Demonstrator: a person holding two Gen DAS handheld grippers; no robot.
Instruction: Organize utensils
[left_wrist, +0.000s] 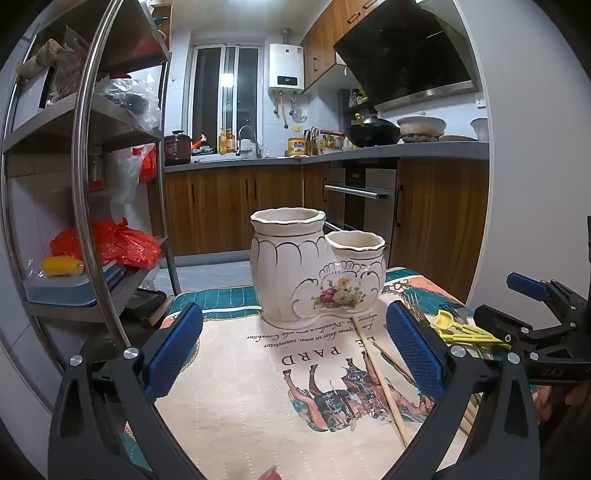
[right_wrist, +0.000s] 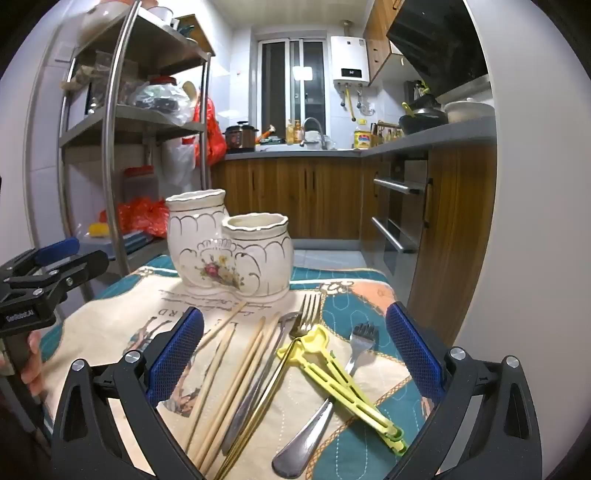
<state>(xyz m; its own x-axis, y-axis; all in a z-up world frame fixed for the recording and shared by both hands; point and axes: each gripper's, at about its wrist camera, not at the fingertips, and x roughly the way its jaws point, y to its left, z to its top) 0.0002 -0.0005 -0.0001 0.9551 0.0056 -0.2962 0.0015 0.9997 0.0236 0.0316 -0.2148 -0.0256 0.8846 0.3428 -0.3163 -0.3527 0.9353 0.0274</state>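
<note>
The white ceramic double-cup holder with gold lines and a flower picture stands on the worktop covered by a printed cloth in cream and teal. Both of its cups look empty from here, though the inside is not fully visible. So I judge that the task is at its very beginning: nothing is sorted yet.

All the utensils lie loose on the cloth in front of the holder. There are several pale wooden chopsticks, a long gold-coloured fork, a steel utensil with a dark handle beside them, a yellow plastic clip-like tool, and a short steel fork with a wide handle. They lie close together, some crossing or touching.

The right claw is spread wide, holds nothing, and hovers above this group of utensils. The left claw is also wide and empty; it points toward the holder, with one chopstick lying on the cloth between its fingers.

What remains is everything: each utensil must be picked up and put into a cup. The thin chopsticks, flat on the cloth, may be difficult to grip.
</note>
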